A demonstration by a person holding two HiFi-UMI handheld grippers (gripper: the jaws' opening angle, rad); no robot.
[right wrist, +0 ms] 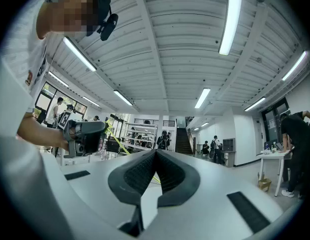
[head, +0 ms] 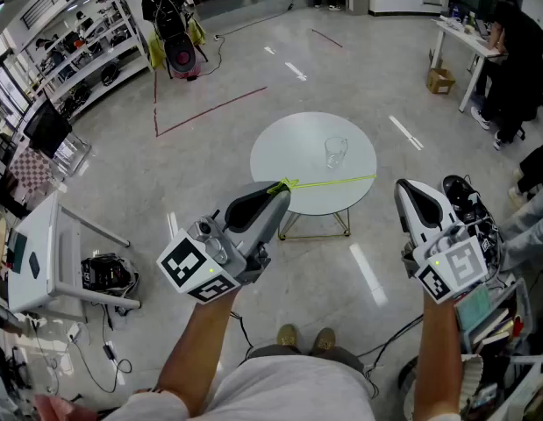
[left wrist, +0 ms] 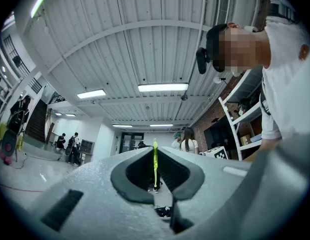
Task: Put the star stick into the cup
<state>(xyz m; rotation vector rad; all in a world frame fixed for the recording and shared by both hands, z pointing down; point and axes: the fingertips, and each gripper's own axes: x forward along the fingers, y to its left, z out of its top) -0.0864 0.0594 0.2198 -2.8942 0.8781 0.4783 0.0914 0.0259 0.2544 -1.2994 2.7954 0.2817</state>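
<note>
My left gripper (head: 283, 191) is shut on a thin yellow-green star stick (head: 337, 181), held high above the floor. The stick runs to the right from the jaw tips, across the near edge of the round white table (head: 293, 152). In the left gripper view the stick (left wrist: 155, 160) stands pinched between the dark pads, pointing up. A clear glass cup (head: 335, 152) stands upright on the table, beyond the stick. My right gripper (head: 401, 188) hovers to the right of the table, shut with nothing in it. The right gripper view shows its pads (right wrist: 144, 171) meeting, and the left gripper (right wrist: 86, 135) off to the side.
A white desk (head: 45, 253) and a black bag (head: 106, 274) are on the floor at the left, with shelving (head: 87, 46) behind. Red tape lines (head: 210, 108) mark the floor. A person sits at a table (head: 508, 68) at far right, near a cardboard box (head: 440, 80).
</note>
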